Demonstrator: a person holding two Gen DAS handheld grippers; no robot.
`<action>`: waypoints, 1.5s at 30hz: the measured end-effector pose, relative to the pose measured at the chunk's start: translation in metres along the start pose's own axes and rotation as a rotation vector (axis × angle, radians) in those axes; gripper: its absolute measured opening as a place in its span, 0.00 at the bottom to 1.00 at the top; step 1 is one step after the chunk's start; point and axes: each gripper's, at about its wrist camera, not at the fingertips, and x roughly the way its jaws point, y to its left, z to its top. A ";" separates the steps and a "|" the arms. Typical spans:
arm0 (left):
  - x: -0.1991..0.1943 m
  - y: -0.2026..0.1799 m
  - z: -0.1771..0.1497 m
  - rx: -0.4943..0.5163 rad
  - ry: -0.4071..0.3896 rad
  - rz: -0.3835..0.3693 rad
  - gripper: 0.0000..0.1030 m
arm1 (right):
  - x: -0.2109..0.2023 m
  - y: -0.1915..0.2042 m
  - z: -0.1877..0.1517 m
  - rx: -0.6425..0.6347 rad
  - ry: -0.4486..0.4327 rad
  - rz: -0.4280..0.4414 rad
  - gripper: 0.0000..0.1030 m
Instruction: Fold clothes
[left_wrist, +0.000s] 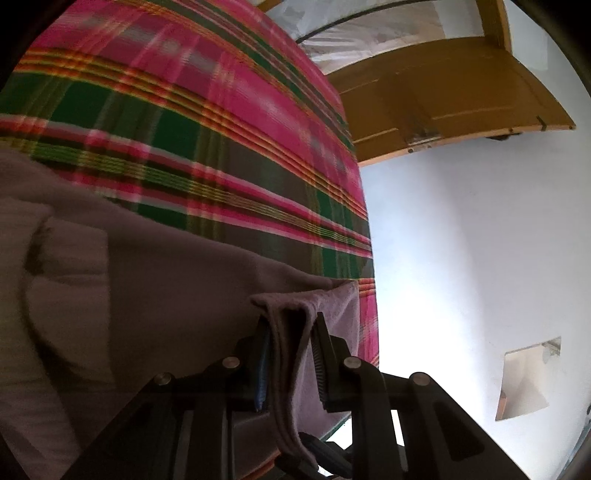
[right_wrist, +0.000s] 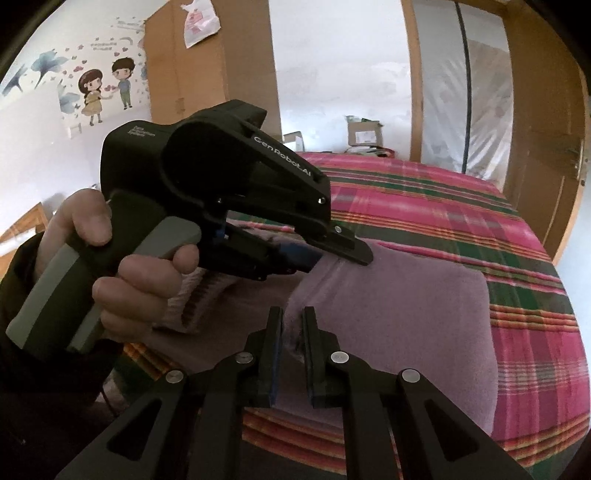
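A mauve sweater (right_wrist: 399, 317) lay spread on the plaid blanket (right_wrist: 461, 221) of a bed, toward its near edge. The left gripper (left_wrist: 291, 354) was clamped on a doubled fold of the sweater's edge, the cloth draped between its fingers. The right gripper (right_wrist: 291, 332) pinched a raised ridge of the same sweater, jaws nearly together. A hand (right_wrist: 122, 266) held the left gripper's handle. A wooden door (left_wrist: 443, 96) stood beyond the bed's far edge.

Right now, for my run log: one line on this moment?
left gripper: shut on mauve garment | right gripper: shut on garment | plaid bed
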 end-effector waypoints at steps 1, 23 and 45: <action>-0.003 0.002 -0.001 -0.007 -0.001 -0.004 0.19 | 0.001 0.002 0.000 -0.003 0.001 0.004 0.10; 0.010 0.003 -0.001 -0.004 -0.034 0.082 0.19 | 0.032 0.014 -0.009 -0.001 0.079 0.061 0.11; -0.005 -0.049 -0.007 0.086 -0.252 0.167 0.29 | -0.059 -0.083 -0.017 0.186 -0.005 -0.091 0.33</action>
